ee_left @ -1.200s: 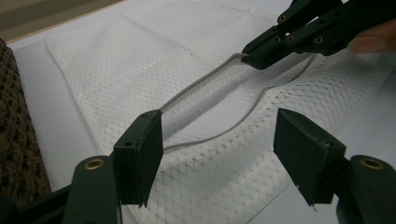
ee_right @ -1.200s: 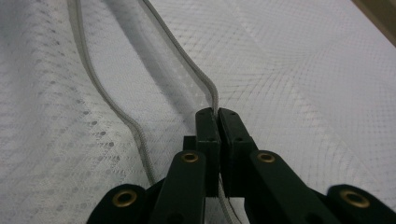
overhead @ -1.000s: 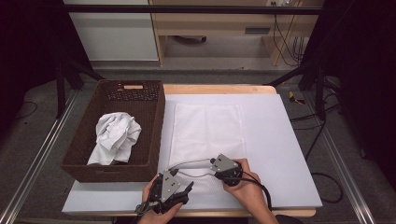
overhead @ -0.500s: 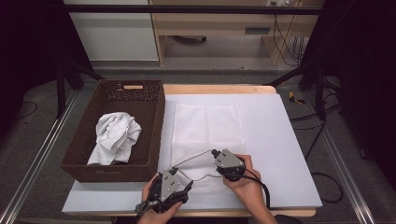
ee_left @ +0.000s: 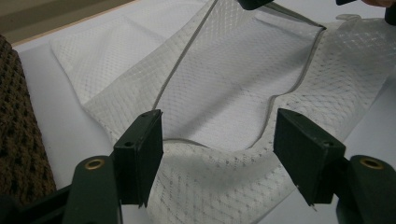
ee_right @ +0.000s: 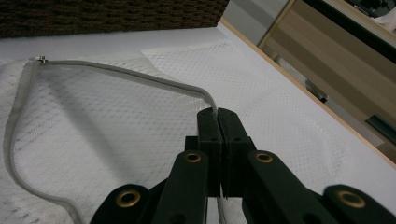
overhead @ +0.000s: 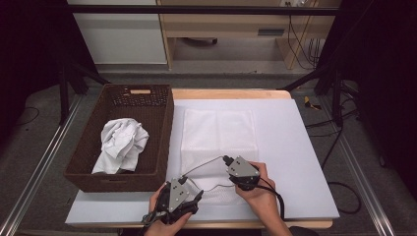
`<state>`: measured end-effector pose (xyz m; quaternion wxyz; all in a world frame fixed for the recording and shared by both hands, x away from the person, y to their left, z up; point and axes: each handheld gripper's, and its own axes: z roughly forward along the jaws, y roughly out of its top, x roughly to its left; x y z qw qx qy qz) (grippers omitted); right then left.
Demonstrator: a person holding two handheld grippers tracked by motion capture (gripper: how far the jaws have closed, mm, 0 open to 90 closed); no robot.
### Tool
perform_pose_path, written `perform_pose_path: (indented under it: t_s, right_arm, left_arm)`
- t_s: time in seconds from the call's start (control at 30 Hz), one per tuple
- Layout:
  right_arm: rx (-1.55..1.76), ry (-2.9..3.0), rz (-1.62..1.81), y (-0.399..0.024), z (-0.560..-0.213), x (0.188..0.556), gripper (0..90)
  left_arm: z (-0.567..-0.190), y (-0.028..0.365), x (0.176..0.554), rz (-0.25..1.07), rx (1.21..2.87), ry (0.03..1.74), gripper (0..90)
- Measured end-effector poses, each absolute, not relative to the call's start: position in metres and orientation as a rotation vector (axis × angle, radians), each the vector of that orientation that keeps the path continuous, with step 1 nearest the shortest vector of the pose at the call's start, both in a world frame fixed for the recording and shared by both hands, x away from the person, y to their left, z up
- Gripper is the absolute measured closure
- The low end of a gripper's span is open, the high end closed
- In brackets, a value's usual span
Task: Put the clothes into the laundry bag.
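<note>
Beside the wicker basket (overhead: 118, 142), on the white worktop (overhead: 295, 147), a mesh laundry bag (overhead: 219, 135) lies flat with its long axis running away from the person, its open mouth at the near end. From the basket, the right tool (overhead: 241, 181) stands farther off, jaws clamped shut on the grey zipper edge (ee_right: 140, 77) and lifting it so the mouth gapes. The left tool (overhead: 189, 199), nearer the basket, hovers with jaws wide apart over the mouth's lower lip, gripping nothing. I'd judge the crumpled white cloth (overhead: 120, 142) in the basket lies on the left tool's side, so that hand should fetch it.
</note>
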<state>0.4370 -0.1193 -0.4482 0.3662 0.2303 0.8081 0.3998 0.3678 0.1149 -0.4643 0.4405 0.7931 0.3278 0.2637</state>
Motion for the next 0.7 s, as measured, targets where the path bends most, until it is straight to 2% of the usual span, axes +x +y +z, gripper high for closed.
perform_pose_path:
  t_s: [0.37,0.63,0.7]
  right_arm:
    - [0.605,2.121,1.028,-0.12,-0.453,0.436,89.1]
    - [0.645,2.128,1.053,-0.126,-0.454,0.437,89.0]
    - [0.654,2.126,1.066,-0.127,-0.454,0.437,89.0]
  left_arm:
    - [-0.459,0.115,0.365,0.601,1.967,0.809,28.6]
    - [-0.413,0.108,0.356,0.509,1.97,0.714,17.2]
    - [-0.397,0.108,0.354,0.538,1.973,0.698,16.3]
